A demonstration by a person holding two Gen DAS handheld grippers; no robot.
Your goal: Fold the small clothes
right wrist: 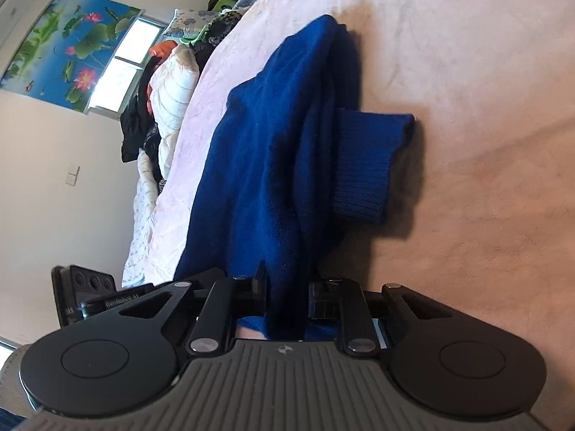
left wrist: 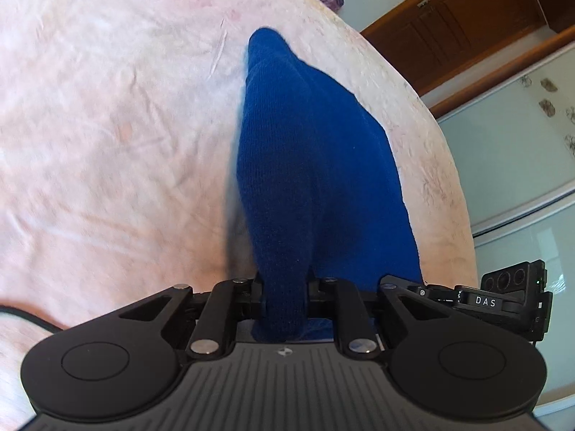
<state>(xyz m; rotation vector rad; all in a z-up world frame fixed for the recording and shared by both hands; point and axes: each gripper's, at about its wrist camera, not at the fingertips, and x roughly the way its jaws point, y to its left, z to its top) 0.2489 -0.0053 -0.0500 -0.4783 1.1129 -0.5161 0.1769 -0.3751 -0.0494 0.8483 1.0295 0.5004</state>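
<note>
Left tongs [left wrist: 284, 287] clamped on a bunched fold of blue knit sweater [left wrist: 305, 165], which trails forward over the pink, wrinkled bedspread [left wrist: 107, 125] near the bed's edge. Right tongs [right wrist: 287, 287] likewise pinched on the sweater [right wrist: 273, 151]; soft fine knit, ribbed cuff [right wrist: 366, 165] jutting rightward onto the bedspread [right wrist: 467, 143].

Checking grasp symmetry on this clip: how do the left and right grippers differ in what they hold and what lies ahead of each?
The left gripper pinches plain knit of the blue sweater, which tapers away to a narrow end; the right gripper pinches a bunched fold, with the ribbed cuff sticking out sideways ahead of it. The left gripper faces a wooden door, the right a lotus picture. Both are shut on the sweater over the pink bedspread.
</note>
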